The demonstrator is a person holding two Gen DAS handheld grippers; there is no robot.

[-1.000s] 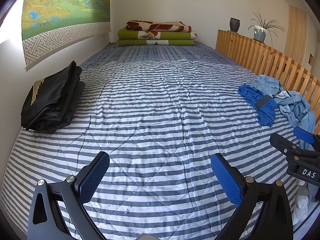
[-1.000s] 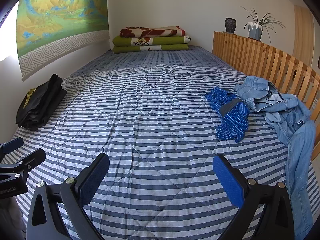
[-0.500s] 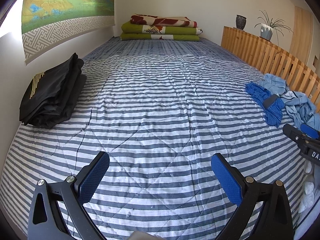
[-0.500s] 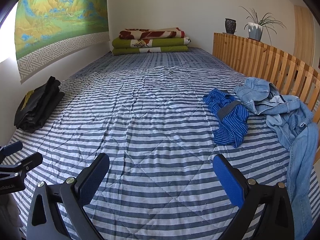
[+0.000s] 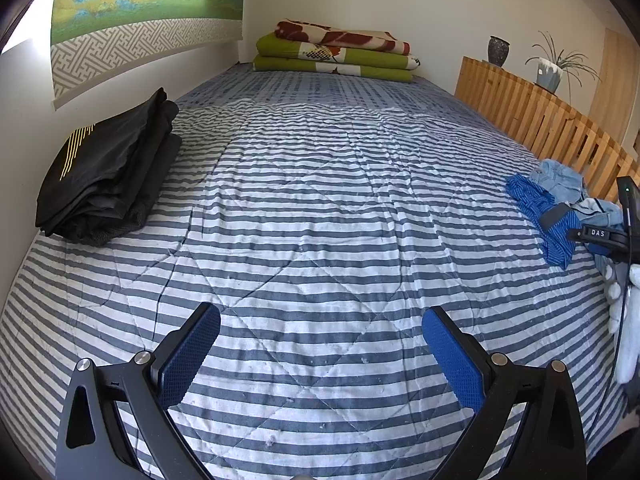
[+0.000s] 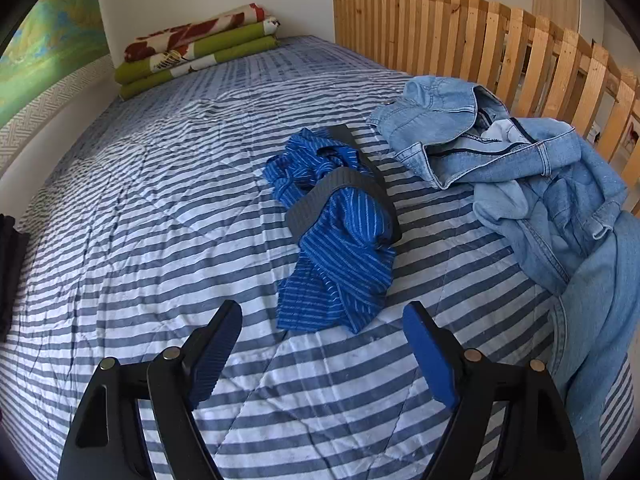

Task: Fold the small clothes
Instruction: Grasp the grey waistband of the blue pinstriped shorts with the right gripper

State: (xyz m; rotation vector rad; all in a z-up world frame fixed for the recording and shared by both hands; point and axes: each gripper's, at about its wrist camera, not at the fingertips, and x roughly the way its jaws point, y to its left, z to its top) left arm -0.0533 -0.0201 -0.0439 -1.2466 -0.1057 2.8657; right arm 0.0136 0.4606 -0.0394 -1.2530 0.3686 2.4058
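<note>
Just beyond the closing, empty jaws of the right gripper (image 6: 322, 338) lie crumpled blue striped shorts (image 6: 336, 236) and denim clothes (image 6: 532, 184) unfolded on the bed (image 6: 160, 208), while the left gripper (image 5: 320, 354) gapes wide, black folded clothes (image 5: 108, 172) far to its left.

The grey-and-white striped quilted cloth bedcover (image 6: 160, 208) is matt and creased, the crumpled blue pinstriped knit shorts (image 6: 340, 256) carry a ribbed grey waistband, the light-blue denim garment (image 6: 540, 184) is coarse-woven, and the slatted rail (image 6: 460, 36) is bare pale wood.
</note>
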